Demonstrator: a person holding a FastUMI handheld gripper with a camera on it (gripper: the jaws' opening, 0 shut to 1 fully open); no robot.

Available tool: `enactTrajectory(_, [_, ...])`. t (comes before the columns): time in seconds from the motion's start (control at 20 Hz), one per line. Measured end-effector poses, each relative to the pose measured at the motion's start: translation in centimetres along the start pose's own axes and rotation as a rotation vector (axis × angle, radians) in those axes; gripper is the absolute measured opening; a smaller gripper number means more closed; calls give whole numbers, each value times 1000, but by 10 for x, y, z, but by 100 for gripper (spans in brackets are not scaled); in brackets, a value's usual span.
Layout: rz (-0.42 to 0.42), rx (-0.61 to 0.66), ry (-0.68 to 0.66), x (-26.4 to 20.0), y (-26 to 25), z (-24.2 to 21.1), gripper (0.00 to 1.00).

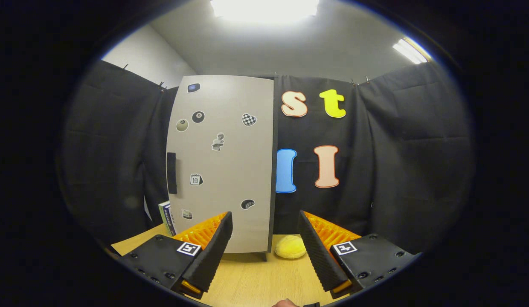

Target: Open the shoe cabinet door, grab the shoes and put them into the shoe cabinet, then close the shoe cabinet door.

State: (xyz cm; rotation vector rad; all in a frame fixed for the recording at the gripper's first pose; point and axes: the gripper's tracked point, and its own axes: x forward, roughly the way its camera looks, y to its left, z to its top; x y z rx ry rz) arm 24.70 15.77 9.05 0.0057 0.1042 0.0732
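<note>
The shoe cabinet (224, 162) stands upright at the back of the wooden table (256, 277), straight beyond my left finger. Its pale grey door is shut and carries several small stickers. A black handle (172, 172) runs vertically near the door's left edge. A fluffy yellow shoe (291, 247) lies on the table just right of the cabinet's foot, ahead of my right finger. My gripper (264, 245) is open, with a wide gap and nothing between its orange and black fingers (209, 251).
A small box or book (167, 218) leans behind the cabinet's left side. Black cloth walls close in the table on the left, back and right. A bit of a hand (285, 303) shows below the fingers.
</note>
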Motion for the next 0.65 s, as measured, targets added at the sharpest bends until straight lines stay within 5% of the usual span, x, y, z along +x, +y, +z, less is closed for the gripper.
enactTrajectory(0.65, [-18, 47, -28, -13, -12, 13, 96])
